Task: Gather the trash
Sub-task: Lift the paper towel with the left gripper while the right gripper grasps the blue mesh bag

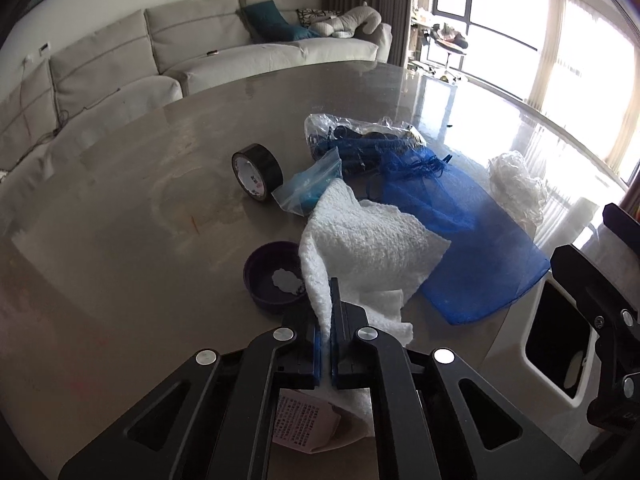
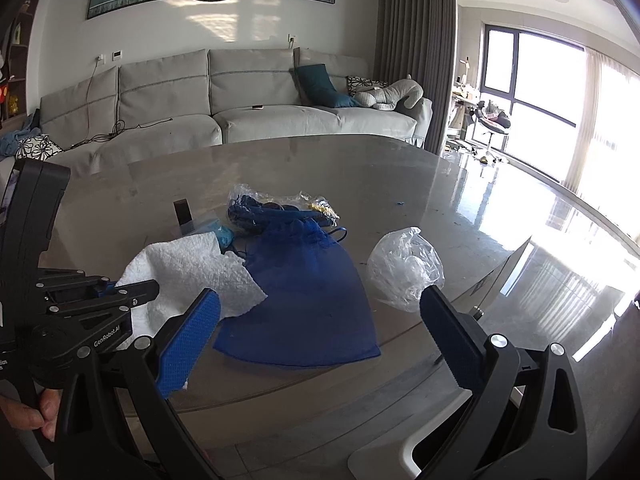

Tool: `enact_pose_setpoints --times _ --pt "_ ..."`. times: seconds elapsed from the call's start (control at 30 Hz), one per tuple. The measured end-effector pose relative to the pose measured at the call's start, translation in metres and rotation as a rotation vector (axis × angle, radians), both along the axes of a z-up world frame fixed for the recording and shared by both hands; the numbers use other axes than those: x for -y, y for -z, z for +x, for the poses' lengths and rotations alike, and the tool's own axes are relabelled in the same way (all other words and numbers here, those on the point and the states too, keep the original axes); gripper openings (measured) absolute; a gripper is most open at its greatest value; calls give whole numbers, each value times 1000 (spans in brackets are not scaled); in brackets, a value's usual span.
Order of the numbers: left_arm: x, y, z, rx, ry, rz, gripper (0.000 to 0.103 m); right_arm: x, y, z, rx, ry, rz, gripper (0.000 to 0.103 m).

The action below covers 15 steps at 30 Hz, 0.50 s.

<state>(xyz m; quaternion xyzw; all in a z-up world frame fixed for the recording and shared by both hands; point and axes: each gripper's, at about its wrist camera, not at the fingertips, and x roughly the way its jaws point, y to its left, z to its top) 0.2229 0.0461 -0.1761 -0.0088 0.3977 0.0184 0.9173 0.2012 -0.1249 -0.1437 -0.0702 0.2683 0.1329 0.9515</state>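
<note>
Now left fingers on paper towel

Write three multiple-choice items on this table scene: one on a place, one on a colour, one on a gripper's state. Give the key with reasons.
1. Where does the tape roll stand?
A. beside the small zip bag
B. inside the purple bowl
C. on the sofa

2. What colour is the mesh pouch?
A. red
B. blue
C. green

3. What is the state of the left gripper?
A. wide open over the table
B. shut on the tape roll
C. shut on the white paper towel

Key: 1 A, the roll stands on edge next to the zip bag. 2 B, the mesh is plainly blue in both views. 3 C, the towel's edge runs between the closed pads.
</note>
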Motion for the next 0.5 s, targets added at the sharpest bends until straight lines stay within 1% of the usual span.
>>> enact_pose_setpoints --times 0.1,0.23,0.33,0.4,0.5 --pt "-3 -13 -7 73 -25 6 3 1 6 5 -9 1 8 100" --pt "-7 -29 -21 171 -60 20 3 1 20 15 -42 13 7 100" --pt "-10 -39 -30 240 -78 17 3 -2 31 23 -64 19 0 100" --pt "-13 -45 -35 278 -76 -5 3 -5 38 28 -77 22 -1 100" --pt "-8 -49 -38 311 -64 -1 3 -9 45 37 -97 23 14 100"
